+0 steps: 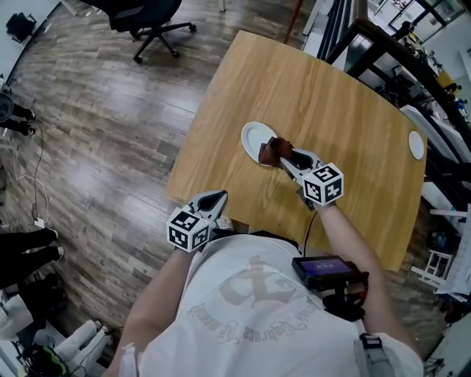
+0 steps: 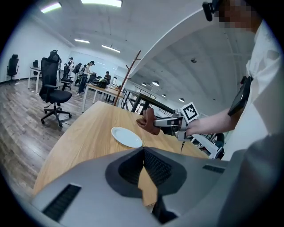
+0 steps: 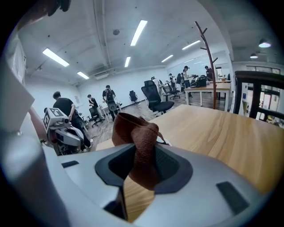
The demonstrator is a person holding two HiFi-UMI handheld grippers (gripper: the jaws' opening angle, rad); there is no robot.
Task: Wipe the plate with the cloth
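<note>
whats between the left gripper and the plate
Nothing but bare wooden tabletop lies between the left gripper and the white plate. The head view shows this, and the left gripper view confirms it.

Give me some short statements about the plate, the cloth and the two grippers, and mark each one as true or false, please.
1. The right gripper is shut on the brown cloth. True.
2. The white plate lies on the floor. False: it lies on the wooden table.
3. The left gripper holds the plate. False: it holds nothing, near the table's edge.
4. An office chair stands on the floor. True.
</note>
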